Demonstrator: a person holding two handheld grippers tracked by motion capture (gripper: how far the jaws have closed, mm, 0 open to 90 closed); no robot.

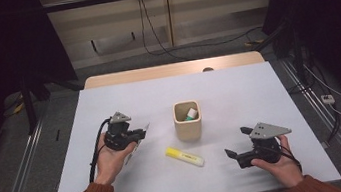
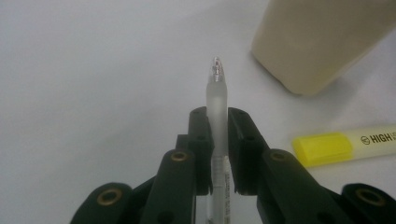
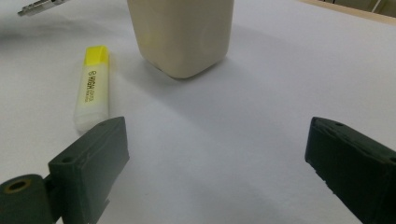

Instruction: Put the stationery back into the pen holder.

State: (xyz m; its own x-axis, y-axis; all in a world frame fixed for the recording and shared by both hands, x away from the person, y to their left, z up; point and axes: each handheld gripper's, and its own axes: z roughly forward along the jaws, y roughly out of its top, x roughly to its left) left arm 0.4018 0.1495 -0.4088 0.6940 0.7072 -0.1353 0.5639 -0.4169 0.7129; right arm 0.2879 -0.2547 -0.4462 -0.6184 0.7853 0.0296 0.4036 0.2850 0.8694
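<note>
The left tool [image 2: 218, 140] has its jaws pressed in on a slim pen [image 2: 217, 100] with a frosted, see-through barrel and a clear rounded tip. The pen runs straight out between the jaws, its tip poking well past them, its printed lower barrel disappearing down between the jaw arms. From the high view the left tool [image 1: 138, 133] sits in the person's upturned left hand [image 1: 111, 157], held above the table [image 1: 237, 81] on its left half, with the pen [image 1: 139, 137] showing as a thin pale sliver at the jaws.

The right tool [image 3: 215, 163] has its jaws spread wide with nothing between them but bare table. It hangs low over the near right part of the table, gripped by the right hand [image 1: 278, 161].

Just beyond, between the two tools, a yellow highlighter [image 1: 184, 156] lies flat on the table, capped, with black lettering on its side. Past that, near the middle, stands a beige square-sided cup [image 1: 187, 121] with rounded corners, upright. Something white and green [image 1: 191, 113] rests inside it; I cannot tell what.
</note>
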